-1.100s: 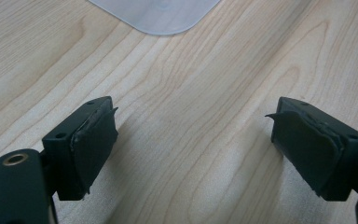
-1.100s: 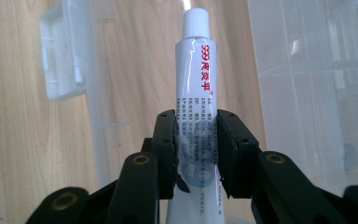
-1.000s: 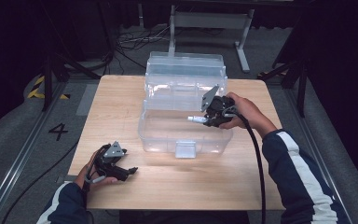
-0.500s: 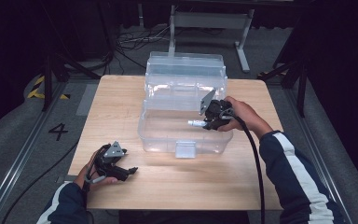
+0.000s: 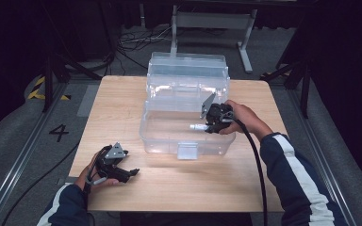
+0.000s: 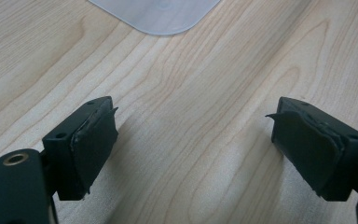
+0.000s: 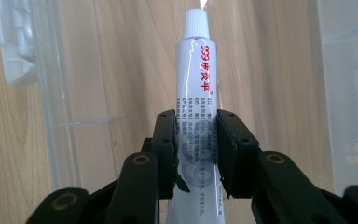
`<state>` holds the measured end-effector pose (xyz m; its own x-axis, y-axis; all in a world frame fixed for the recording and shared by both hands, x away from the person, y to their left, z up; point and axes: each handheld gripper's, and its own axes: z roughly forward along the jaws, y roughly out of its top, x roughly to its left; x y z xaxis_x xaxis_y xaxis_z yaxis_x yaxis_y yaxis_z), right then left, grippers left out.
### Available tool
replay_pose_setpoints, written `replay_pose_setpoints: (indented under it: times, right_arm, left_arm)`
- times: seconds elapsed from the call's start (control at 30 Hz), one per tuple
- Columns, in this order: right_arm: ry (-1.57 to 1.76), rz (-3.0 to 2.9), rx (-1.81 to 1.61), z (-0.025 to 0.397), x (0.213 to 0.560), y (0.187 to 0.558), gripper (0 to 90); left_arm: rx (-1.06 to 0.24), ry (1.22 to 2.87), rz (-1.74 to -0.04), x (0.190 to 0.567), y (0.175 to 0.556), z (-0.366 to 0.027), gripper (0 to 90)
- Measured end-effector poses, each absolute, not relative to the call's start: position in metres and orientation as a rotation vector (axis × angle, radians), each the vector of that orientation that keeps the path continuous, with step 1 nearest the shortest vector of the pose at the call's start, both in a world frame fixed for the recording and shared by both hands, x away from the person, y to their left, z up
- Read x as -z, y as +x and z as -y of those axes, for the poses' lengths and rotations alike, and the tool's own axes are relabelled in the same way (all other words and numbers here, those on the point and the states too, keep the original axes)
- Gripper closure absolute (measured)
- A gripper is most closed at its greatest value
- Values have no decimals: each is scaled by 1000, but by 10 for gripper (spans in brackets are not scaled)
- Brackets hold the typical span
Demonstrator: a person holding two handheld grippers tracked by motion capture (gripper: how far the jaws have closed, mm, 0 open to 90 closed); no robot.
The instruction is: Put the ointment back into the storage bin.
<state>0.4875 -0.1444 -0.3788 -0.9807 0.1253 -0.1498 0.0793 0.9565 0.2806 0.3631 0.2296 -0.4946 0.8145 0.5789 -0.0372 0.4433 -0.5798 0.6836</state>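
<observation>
Nearest the person, the left gripper (image 5: 118, 167) rests low over the front left of the wooden counter (image 5: 122, 108), in the left hand (image 5: 92, 176). In the left gripper view its jaws stand released and wide apart with bare wood grain between them; nothing is gripped. One rounded corner of clear plastic (image 6: 161, 14) shows beyond the jaws, apart from them. Judgement: this gripper is parked clear so as not to obstruct the work at the box.

Further in, a clear plastic storage box (image 5: 184, 134) sits at mid-counter, its lid (image 5: 188, 70) thrown back and standing behind it, a latch tab (image 5: 187, 149) at the front wall. The open top gives access from above.

The right gripper (image 5: 217, 117), in the right hand (image 5: 242, 117), is held over the right side of the box. Its jaws are clenched on a white tube (image 7: 198, 116) with red lettering, gripped around the lower body, the white cap (image 7: 196, 23) pointing away from the gripper. In the high view the tube (image 5: 199, 126) lies roughly level, cap towards the box's interior. The right gripper view shows clear box walls either side and wood through the base. Judgement: the mid-body grip keeps the tube steady for lowering into the box; whether it touches the floor yet cannot be told.

Beyond the counter, cables (image 5: 132, 42) and a metal frame (image 5: 212, 23) stand on the floor.
</observation>
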Motion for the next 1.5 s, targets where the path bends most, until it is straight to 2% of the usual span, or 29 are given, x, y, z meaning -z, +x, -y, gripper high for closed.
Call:
replay_pose_setpoints:
  times: [0.9, 1.5]
  right_arm:
    - [137, -3037, -312, 146, 411, 493, 701]
    - [143, -3068, -281, 145, 414, 492, 689]
  left_arm:
    - [-246, 2285, -742, 495, 364, -229, 140]
    - [-245, 2287, -741, 495, 364, -229, 140]
